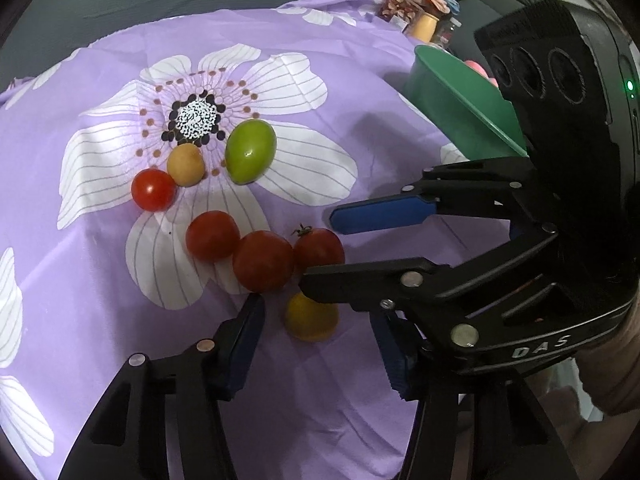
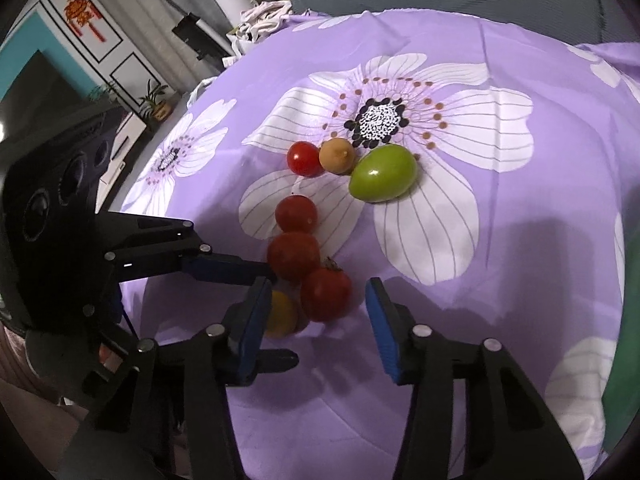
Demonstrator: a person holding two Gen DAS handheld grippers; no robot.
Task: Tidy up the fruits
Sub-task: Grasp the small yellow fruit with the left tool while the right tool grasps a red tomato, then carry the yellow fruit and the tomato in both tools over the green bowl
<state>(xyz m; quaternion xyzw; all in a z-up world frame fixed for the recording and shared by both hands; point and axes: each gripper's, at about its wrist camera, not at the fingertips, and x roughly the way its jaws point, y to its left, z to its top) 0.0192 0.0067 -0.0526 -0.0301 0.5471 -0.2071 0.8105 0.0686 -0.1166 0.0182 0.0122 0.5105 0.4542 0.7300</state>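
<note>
Nearest the left gripper (image 1: 320, 340), a yellow tomato (image 1: 310, 320) lies on the purple cloth (image 1: 80, 240) between its blue pads; there is a gap on each side, so the jaws are part-open and grip nothing. The right gripper (image 2: 318, 330) likewise straddles a stemmed red tomato (image 2: 326, 294), its pads clear of the fruit on both sides, so it too is open and empty-handed. Seen from the left wrist, the right gripper's lower finger passes over the yellow tomato's top edge; the two tools are crowded together.

Just past the fingertips, two more red tomatoes (image 1: 262, 260) run in a touching line away from the stemmed one. Farther out sit a small red tomato (image 1: 153, 189), a tan fruit (image 1: 186, 164) and a green fruit (image 1: 250, 151), side by side. To the right and beyond stands a green bin (image 1: 460, 112).

The step in hand looks like a double pick. Next, each jaw must close gently on its fruit, then lift without nudging the neighbours or the other gripper, and carry, probably, to the bin.
</note>
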